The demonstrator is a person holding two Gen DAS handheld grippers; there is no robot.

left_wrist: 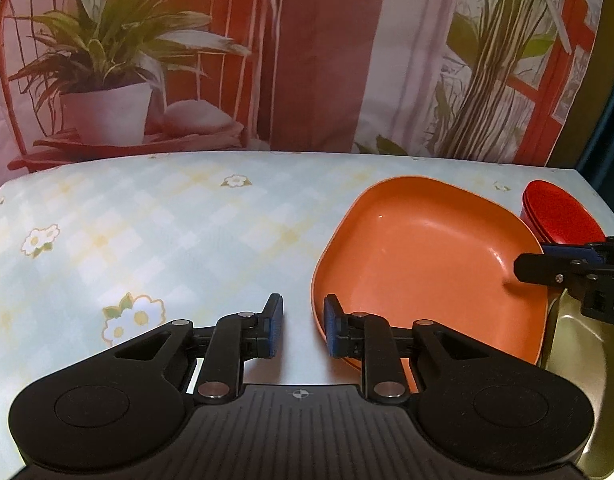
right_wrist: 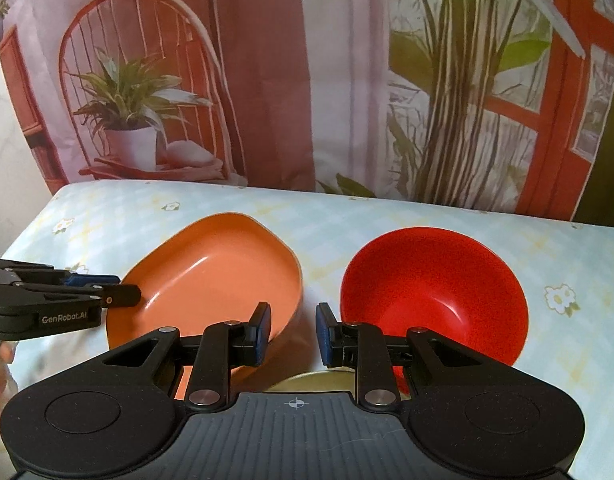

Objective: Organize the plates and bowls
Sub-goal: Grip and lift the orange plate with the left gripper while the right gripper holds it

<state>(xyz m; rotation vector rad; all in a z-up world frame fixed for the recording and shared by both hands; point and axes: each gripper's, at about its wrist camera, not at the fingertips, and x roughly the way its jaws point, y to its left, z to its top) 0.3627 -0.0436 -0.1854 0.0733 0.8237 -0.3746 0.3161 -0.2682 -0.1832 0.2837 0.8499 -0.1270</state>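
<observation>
An orange squarish plate [left_wrist: 427,256] lies on the table; it also shows in the right wrist view [right_wrist: 211,276]. A red bowl [right_wrist: 431,292] stands to its right, seen at the edge of the left wrist view [left_wrist: 563,212]. A pale gold dish [left_wrist: 579,364] lies near the front, mostly hidden [right_wrist: 319,382]. My left gripper [left_wrist: 303,328] is open and empty at the plate's left rim. My right gripper [right_wrist: 293,332] is open and empty above the gap between plate and bowl.
The table [left_wrist: 167,232] has a pale blue checked cloth with flowers. A printed curtain [left_wrist: 307,52] with a chair and plants hangs behind its far edge. A white wall [right_wrist: 3,160] is at the left.
</observation>
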